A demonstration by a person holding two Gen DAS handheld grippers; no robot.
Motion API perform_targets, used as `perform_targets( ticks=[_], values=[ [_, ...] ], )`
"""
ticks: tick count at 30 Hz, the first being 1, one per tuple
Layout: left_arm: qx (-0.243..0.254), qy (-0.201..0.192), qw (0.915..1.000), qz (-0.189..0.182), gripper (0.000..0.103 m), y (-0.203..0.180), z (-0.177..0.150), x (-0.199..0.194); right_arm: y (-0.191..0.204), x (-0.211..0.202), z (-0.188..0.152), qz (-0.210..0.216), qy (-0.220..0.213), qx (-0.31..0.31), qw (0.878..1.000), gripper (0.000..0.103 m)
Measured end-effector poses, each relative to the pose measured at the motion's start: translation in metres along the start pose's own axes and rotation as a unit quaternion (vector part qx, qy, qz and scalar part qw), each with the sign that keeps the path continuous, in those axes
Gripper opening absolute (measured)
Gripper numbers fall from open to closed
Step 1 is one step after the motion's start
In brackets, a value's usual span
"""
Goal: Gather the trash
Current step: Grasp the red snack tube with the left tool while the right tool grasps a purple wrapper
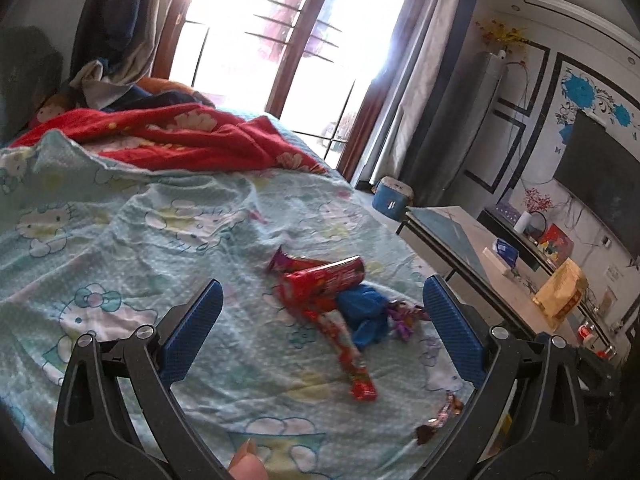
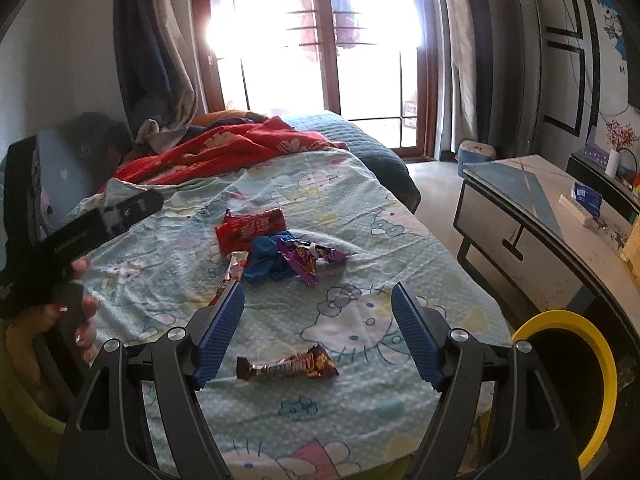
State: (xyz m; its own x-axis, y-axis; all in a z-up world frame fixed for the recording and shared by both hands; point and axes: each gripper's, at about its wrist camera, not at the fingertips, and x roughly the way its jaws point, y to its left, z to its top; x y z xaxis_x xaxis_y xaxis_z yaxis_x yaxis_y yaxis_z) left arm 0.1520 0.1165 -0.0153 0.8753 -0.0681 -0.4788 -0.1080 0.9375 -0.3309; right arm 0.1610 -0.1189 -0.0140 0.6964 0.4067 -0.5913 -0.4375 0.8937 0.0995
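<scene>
A pile of trash lies on the pale green cartoon bedsheet [image 2: 360,184]: a red wrapper [image 2: 250,228], a crumpled blue piece [image 2: 266,258], a purple wrapper [image 2: 306,258] and a thin red-and-white wrapper [image 2: 236,268]. A brown candy wrapper [image 2: 286,366] lies nearer, between my right gripper's [image 2: 318,292] open fingers, which do not touch it. My left gripper [image 1: 323,292] is open too and holds nothing. It hovers over the red wrapper [image 1: 320,280], the blue piece [image 1: 364,316] and a long red wrapper [image 1: 352,360]. A yellow-rimmed bin [image 2: 606,364] stands at the lower right.
A red blanket [image 1: 192,140] and clothes are heaped at the bed's far end. A low table [image 2: 520,220] stands right of the bed, with a blue-and-white container [image 2: 476,156] on the floor by the glass doors. A hand [image 2: 86,320] holds the other gripper's black handle [image 2: 80,236] at the left.
</scene>
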Motion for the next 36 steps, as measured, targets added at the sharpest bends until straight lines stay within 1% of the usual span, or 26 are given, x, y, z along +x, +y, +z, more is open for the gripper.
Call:
perform_targets(
  ticks=[3, 6, 11, 15, 19, 21, 25, 29, 32, 34, 36],
  values=[
    [-0.009, 0.013, 0.9999, -0.004, 0.092, 0.009, -0.001, 0.009, -0.001, 0.014, 0.007, -0.002, 0.007, 0.011, 1.000, 0.074],
    [-0.016, 0.029, 0.9993, -0.017, 0.092, 0.016, 0.000, 0.019, -0.002, 0.026, 0.014, -0.002, 0.010, 0.015, 1.000, 0.074],
    [-0.011, 0.052, 0.9981, -0.030, 0.092, 0.023, 0.001, 0.039, -0.007, 0.045, 0.027, -0.003, 0.011, 0.025, 1.000, 0.074],
    [-0.004, 0.076, 0.9962, -0.043, 0.085, 0.025, 0.002, 0.060, -0.014, 0.061, 0.032, -0.001, 0.020, 0.036, 0.999, 0.074],
    [-0.012, 0.098, 0.9930, -0.065, 0.079, 0.029, 0.003, 0.081, -0.023, 0.078, 0.033, 0.008, 0.033, 0.059, 0.998, 0.074],
    [-0.026, 0.106, 0.9916, -0.069, 0.078, 0.032, 0.003, 0.091, -0.026, 0.087, 0.033, 0.016, 0.044, 0.070, 0.996, 0.074],
    [-0.046, 0.114, 0.9896, -0.075, 0.078, 0.037, 0.004, 0.106, -0.028, 0.100, 0.035, 0.018, 0.051, 0.079, 0.995, 0.074],
    [-0.060, 0.118, 0.9872, -0.089, 0.074, 0.040, 0.006, 0.117, -0.031, 0.113, 0.037, 0.021, 0.059, 0.095, 0.994, 0.074],
    [-0.065, 0.125, 0.9851, -0.098, 0.068, 0.040, 0.006, 0.124, -0.032, 0.120, 0.037, 0.023, 0.065, 0.097, 0.993, 0.074],
    [-0.067, 0.133, 0.9831, -0.107, 0.067, 0.040, 0.005, 0.127, -0.033, 0.126, 0.036, 0.027, 0.073, 0.106, 0.991, 0.074],
    [-0.069, 0.137, 0.9820, -0.110, 0.060, 0.040, 0.004, 0.130, -0.034, 0.129, 0.035, 0.031, 0.076, 0.113, 0.990, 0.074]
  ],
)
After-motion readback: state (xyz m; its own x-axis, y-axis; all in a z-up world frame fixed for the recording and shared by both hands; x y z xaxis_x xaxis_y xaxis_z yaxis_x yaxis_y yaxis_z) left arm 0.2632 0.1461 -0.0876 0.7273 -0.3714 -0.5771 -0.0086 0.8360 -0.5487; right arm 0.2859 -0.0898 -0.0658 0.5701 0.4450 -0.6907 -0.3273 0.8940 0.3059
